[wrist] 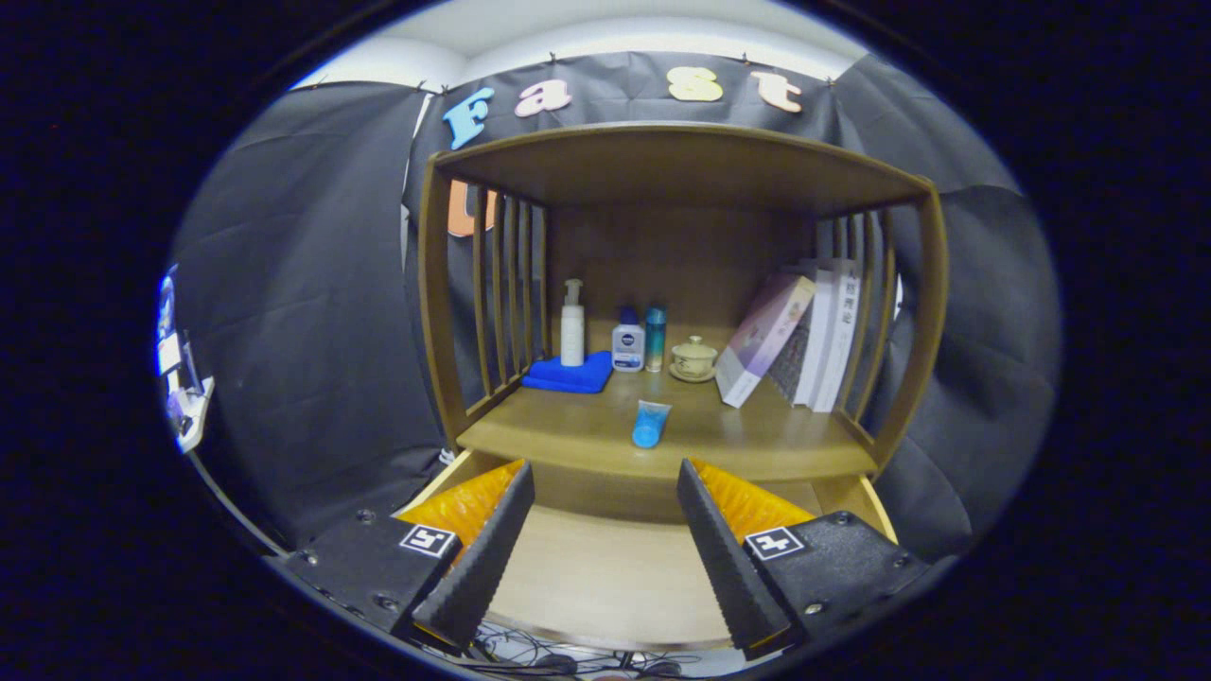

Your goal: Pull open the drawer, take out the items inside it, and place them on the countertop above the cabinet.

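Observation:
The drawer [605, 577] stands pulled open below the wooden cabinet, and the part of its pale bottom I see between the fingers is bare. A blue tube [650, 423] lies on the countertop [738, 445] just beyond the fingers, its cap toward me. My gripper [605, 478] hovers over the open drawer, open, with nothing between its fingers.
At the back of the countertop stand a white pump bottle [572, 323] on a folded blue cloth [570, 374], a small white bottle [628, 345], a teal bottle [655, 338] and a lidded cup [693, 359]. Books [804, 336] lean at the right. Slatted sides and a top shelf [681, 165] enclose the space.

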### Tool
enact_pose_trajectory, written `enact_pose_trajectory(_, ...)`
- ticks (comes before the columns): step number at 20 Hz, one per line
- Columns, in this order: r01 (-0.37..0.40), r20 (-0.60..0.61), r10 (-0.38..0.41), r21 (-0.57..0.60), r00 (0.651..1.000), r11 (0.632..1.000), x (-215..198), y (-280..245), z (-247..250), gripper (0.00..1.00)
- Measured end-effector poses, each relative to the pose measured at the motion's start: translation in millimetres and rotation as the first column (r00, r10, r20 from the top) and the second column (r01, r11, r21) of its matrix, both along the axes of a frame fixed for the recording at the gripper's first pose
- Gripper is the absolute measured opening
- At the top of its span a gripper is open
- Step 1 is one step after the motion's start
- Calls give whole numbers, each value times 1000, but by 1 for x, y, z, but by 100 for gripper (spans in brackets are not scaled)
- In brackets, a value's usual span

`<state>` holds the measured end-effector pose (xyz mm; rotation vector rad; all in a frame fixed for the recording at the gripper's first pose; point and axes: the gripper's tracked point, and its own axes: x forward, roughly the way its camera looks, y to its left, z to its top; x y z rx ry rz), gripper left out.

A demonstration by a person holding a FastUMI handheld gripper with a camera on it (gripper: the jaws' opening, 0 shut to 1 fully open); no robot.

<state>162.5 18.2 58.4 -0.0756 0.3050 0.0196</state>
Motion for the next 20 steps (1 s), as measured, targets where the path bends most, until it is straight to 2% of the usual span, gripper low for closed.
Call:
enact_pose_trajectory(8,54,47,-54,4,997,999,-75,-13,-44,96)
enact_pose_trajectory(14,101,39,-101,19,994,995,-106,-28,-101,96)
enact_pose_trajectory(16,106,30,-107,48,994,993,-112,-30,-119,96)
enact_pose_trajectory(20,133,8,-133,22,991,991,-114,-31,-164,96)
